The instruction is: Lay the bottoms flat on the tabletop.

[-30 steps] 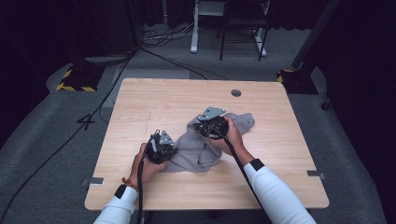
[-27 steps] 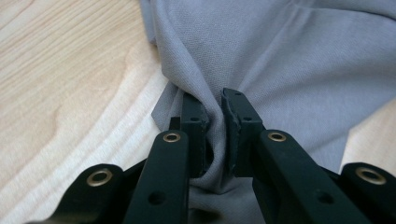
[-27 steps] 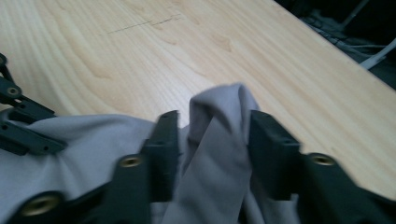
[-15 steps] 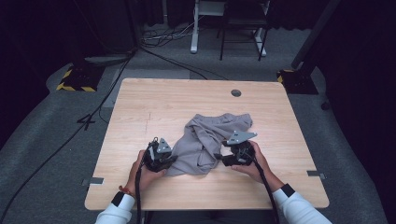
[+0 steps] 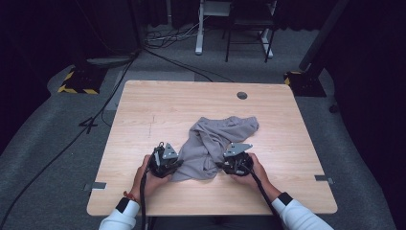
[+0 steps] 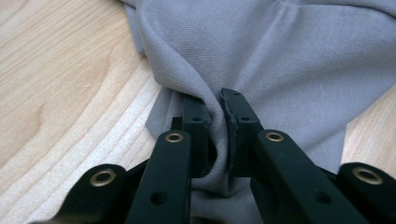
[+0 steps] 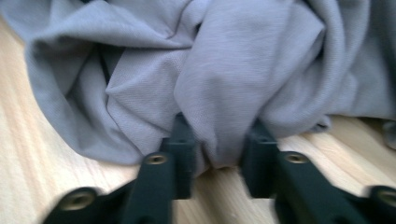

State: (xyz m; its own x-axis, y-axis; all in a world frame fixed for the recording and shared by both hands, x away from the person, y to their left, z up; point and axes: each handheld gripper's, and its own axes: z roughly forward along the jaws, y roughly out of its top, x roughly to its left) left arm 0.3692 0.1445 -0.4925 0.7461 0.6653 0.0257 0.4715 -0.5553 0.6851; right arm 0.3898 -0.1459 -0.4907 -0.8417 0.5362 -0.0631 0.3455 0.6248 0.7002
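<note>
Pinching grey cloth on table: left gripper clenched at 8 o'clock, right gripper closing around 5 o'clock fold, for spreading.

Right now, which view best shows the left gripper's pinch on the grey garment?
The left gripper view: the left gripper has its jaws clamped on a fold of the grey garment. The high view shows the crumpled garment whole; the right gripper view shows its other edge.
</note>
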